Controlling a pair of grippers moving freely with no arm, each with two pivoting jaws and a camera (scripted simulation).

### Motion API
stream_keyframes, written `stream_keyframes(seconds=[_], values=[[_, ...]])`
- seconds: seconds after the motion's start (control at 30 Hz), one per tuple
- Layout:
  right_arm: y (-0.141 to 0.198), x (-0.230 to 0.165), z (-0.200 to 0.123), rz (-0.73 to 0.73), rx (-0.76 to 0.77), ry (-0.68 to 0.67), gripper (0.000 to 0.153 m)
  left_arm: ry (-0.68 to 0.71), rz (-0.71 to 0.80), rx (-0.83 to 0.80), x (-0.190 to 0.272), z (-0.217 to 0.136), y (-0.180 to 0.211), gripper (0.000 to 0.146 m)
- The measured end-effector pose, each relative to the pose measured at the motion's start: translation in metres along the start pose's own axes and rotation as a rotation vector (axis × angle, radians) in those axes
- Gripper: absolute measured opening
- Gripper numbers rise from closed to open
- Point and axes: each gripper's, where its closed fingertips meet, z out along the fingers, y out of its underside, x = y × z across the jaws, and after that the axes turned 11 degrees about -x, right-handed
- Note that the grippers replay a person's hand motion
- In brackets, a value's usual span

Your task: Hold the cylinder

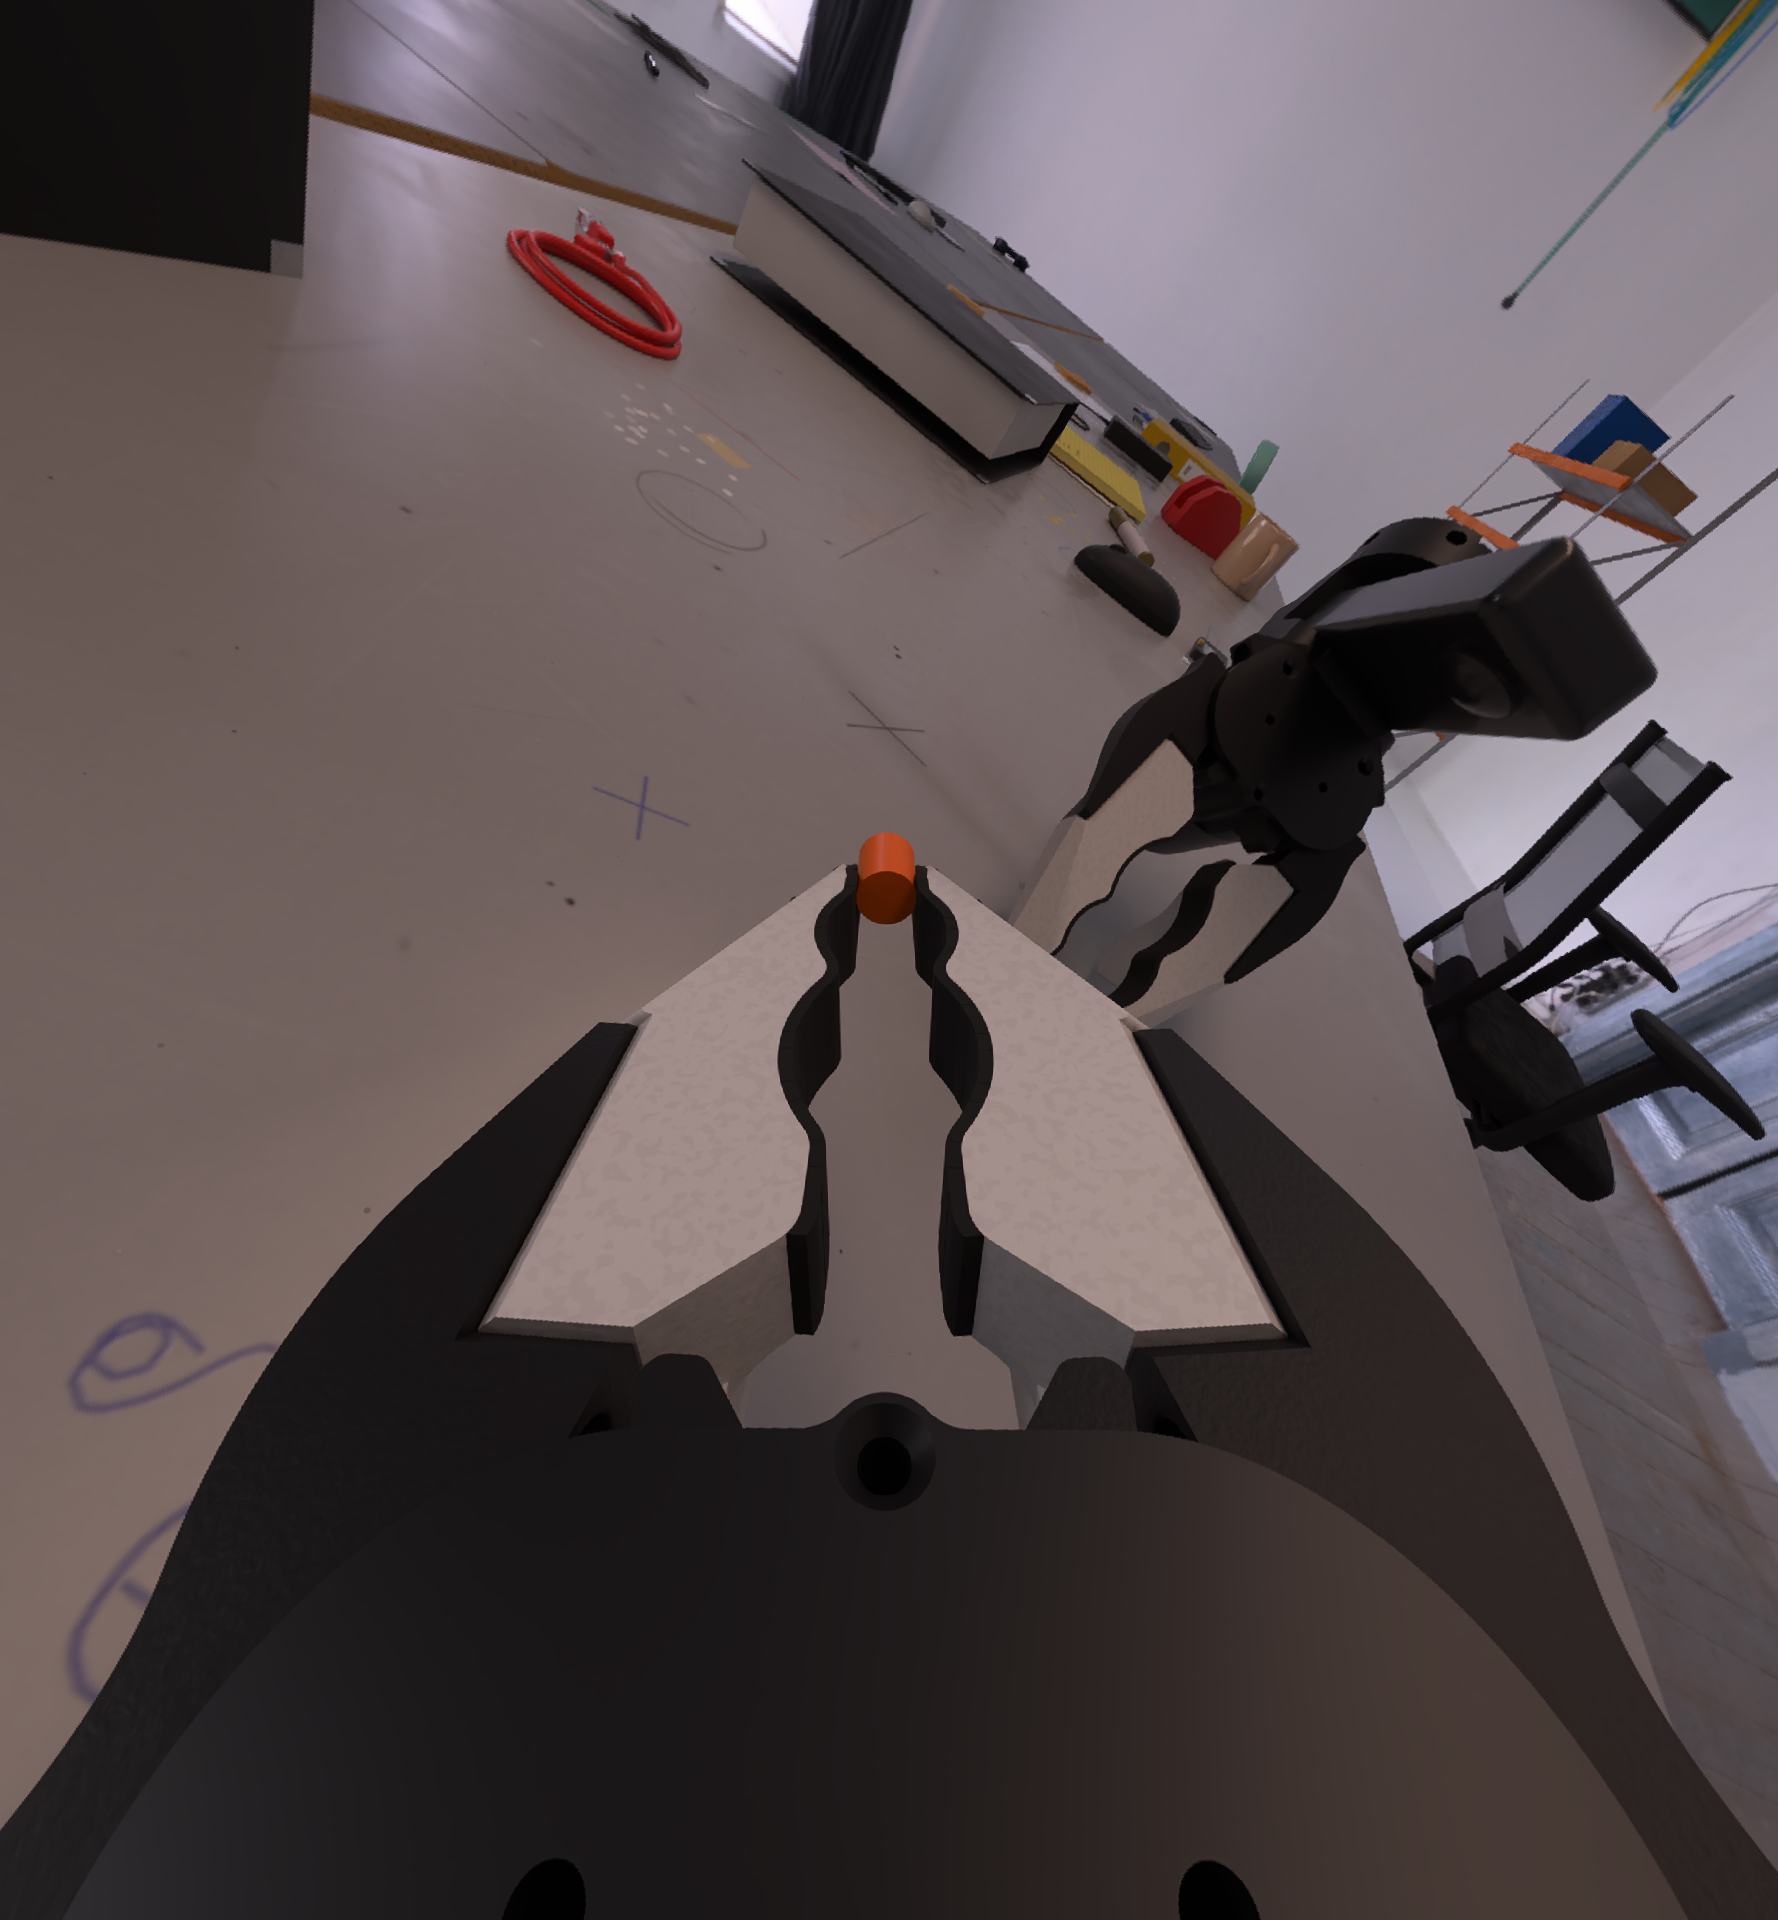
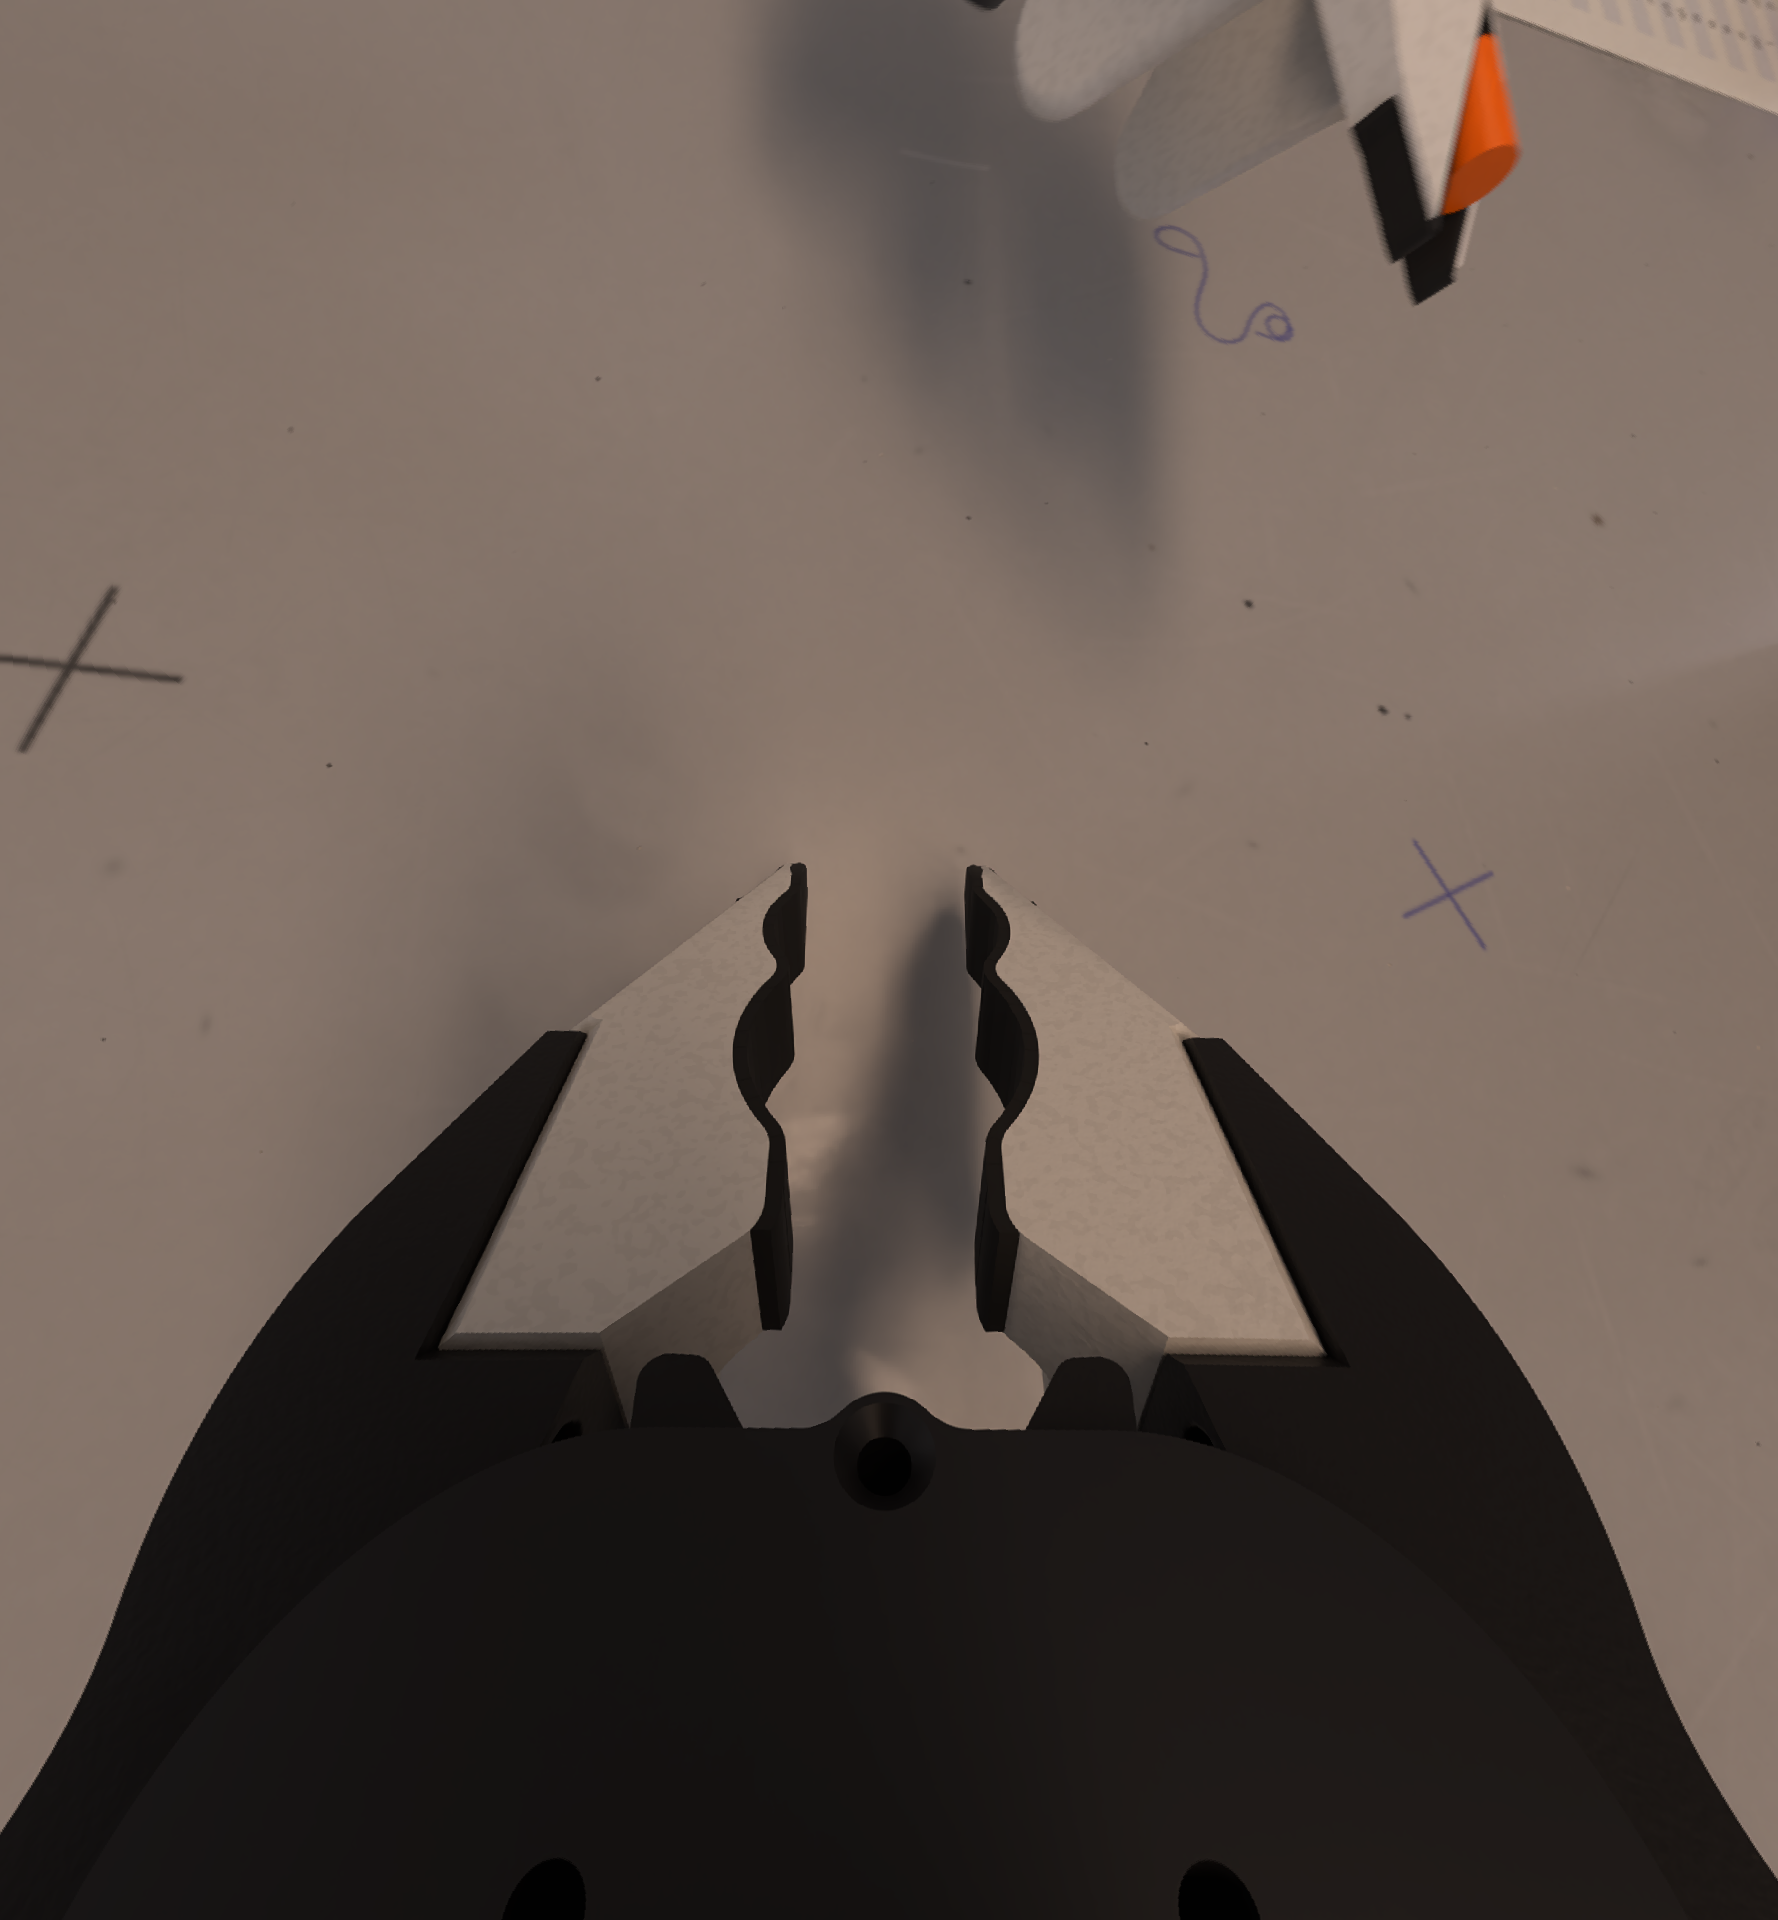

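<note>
A small orange cylinder (image 1: pixel 885 879) sits pinched between the tips of my left gripper (image 1: pixel 885 883), which is shut on it above the pale table. The same cylinder (image 2: pixel 1479 135) shows at the top right of the right wrist view, held between the left gripper's fingers (image 2: pixel 1404 156) and lifted off the surface. My right gripper (image 2: pixel 885 873) is open and empty, pointing down at the bare table close below it. It also shows in the left wrist view (image 1: pixel 1176 935), to the right of the cylinder and apart from it.
The pale table (image 1: pixel 345 727) bears pen crosses (image 2: pixel 69 668) and scribbles. A red coiled cable (image 1: pixel 594 281) lies far off. A long box (image 1: pixel 895 312), a red can (image 1: pixel 1202 514), a black chair (image 1: pixel 1550 987) and shelving (image 1: pixel 1612 478) stand beyond the table edge.
</note>
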Motion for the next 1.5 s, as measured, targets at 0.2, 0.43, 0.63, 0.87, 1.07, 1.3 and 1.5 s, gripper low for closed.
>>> stream_keyframes(seconds=[0.2,0.43,0.63,0.87,1.07,1.3,1.5], values=[[-0.006,-0.006,0.007,-0.048,-0.006,-0.067,0.025,-0.007,0.013,-0.005,0.004,-0.001,0.0,0.009],[-0.025,0.009,0.002,-0.095,0.012,0.057,0.011,-0.018,-0.003,0.013,0.0,-0.004,-0.001,0.009],[-0.055,0.025,-0.02,-0.12,0.053,0.184,0.011,-0.03,-0.005,0.021,-0.002,-0.006,-0.003,0.009],[-0.067,0.03,-0.022,-0.097,0.071,0.232,0.017,-0.044,-0.014,0.02,-0.006,-0.007,-0.001,0.009],[-0.038,0.04,-0.008,0.098,-0.029,0.212,0.02,-0.055,-0.01,0.019,-0.008,-0.011,-0.002,0.009],[-0.02,0.047,0.016,0.181,-0.094,0.168,0.026,-0.063,-0.009,0.007,-0.01,-0.011,0.0,0.009],[-0.017,0.051,0.025,0.148,-0.101,0.157,0.014,-0.063,0.002,-0.023,-0.01,-0.009,0.005,0.009]])
